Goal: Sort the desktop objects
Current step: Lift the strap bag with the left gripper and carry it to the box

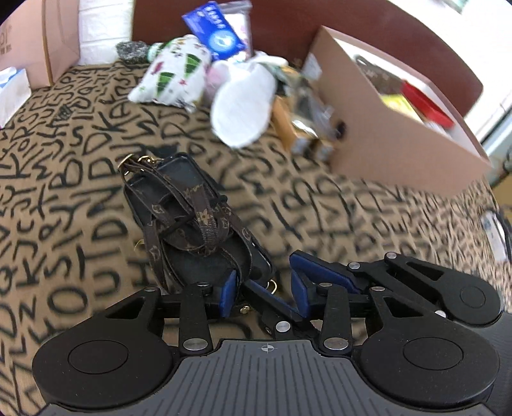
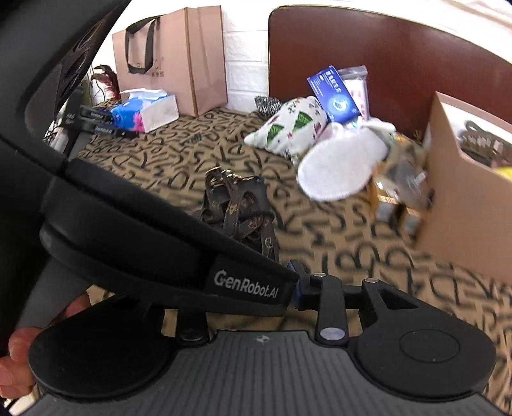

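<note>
A black phone case wrapped in a brown monogram strap [image 1: 192, 220] lies on the letter-print cloth; it also shows in the right wrist view [image 2: 240, 204]. My left gripper [image 1: 264, 291] is open, its blue pads at the case's near end, the left pad touching it. The right gripper's fingers [image 1: 323, 272] reach in beside the left gripper's right pad. In the right wrist view the left gripper's body [image 2: 160, 243] hides most of the right gripper, and its jaws cannot be judged. A cardboard box [image 1: 393, 128] with items inside stands at the right.
A pile lies at the back: a printed pouch [image 1: 172, 73], a white slipper [image 1: 243, 102], a blue packet [image 1: 214, 30] and small boxes [image 1: 304, 128]. A paper bag [image 2: 172, 57] and a tissue pack [image 2: 145, 110] stand at the back left. A brown chair back [image 2: 368, 60] is behind.
</note>
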`<state>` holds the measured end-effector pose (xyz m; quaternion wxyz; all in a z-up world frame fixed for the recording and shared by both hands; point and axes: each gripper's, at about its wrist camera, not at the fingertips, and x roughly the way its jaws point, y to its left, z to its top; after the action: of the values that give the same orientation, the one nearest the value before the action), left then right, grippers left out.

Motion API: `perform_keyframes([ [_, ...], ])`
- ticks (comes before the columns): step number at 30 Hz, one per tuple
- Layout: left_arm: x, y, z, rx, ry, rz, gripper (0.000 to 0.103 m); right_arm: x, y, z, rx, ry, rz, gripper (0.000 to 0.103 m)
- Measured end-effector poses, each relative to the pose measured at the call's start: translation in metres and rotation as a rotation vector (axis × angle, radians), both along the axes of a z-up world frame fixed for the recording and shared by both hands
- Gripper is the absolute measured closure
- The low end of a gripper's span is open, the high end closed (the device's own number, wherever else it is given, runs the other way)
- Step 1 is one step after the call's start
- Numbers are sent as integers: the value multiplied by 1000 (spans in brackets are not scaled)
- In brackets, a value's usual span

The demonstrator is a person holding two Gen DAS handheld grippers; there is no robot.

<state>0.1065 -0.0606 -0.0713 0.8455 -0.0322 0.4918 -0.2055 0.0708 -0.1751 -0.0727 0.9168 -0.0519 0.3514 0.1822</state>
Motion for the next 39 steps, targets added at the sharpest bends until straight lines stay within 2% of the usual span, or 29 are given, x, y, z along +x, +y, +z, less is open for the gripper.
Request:
perform_keyframes([
  [2,-16,-6,1,20,-13,-25,49,-16,-7,0,11,11,-7,62],
  [4,-27,-6,0,19,-33,-34,40,-26,-13,0,37,20,-14,59],
  [5,-29,-5,-1,9,-43,-27,30,-31,-17,0,67,24,-17,53],
  [6,-30,-2,0,3,-51,-10,23,-34,-21,0,94,25,-14,41],
  [7,-31,3,2,-2,-59,26,16,-35,-24,-1,103,24,-18,38],
  [9,-33,14,11,-30,-76,72,15,-36,-24,-2,78,2,-36,19],
  [11,-35,27,22,-60,-105,92,10,-37,-24,-1,60,-19,-38,15],
  [13,-34,34,28,-40,-152,134,1,-36,-26,-1,75,-27,-27,12],
  [14,-32,36,27,-18,-170,161,0,-34,-25,0,84,-28,-25,10],
  [16,-21,42,18,9,-142,196,0,-32,-22,-2,84,-29,-17,9],
  [19,-3,49,-3,-23,-29,203,0,-27,-15,-8,66,-18,0,7],
  [22,5,53,-17,-39,18,207,0,-19,-8,-15,59,6,15,7],
  [25,10,53,-24,-58,21,197,0,-12,-7,-19,68,18,28,7],
  [29,17,47,-26,-39,-2,166,0,-3,-3,-23,77,40,48,7],
  [34,24,44,-26,-44,-8,95,7,6,0,-28,93,67,71,10],
  [35,26,44,-26,-43,-9,84,7,8,1,-29,100,79,84,12],
  [36,27,44,-26,-43,-9,80,7,8,2,-29,102,89,98,20],
  [39,29,46,-29,-55,-9,80,6,8,7,-30,72,79,105,21],
])
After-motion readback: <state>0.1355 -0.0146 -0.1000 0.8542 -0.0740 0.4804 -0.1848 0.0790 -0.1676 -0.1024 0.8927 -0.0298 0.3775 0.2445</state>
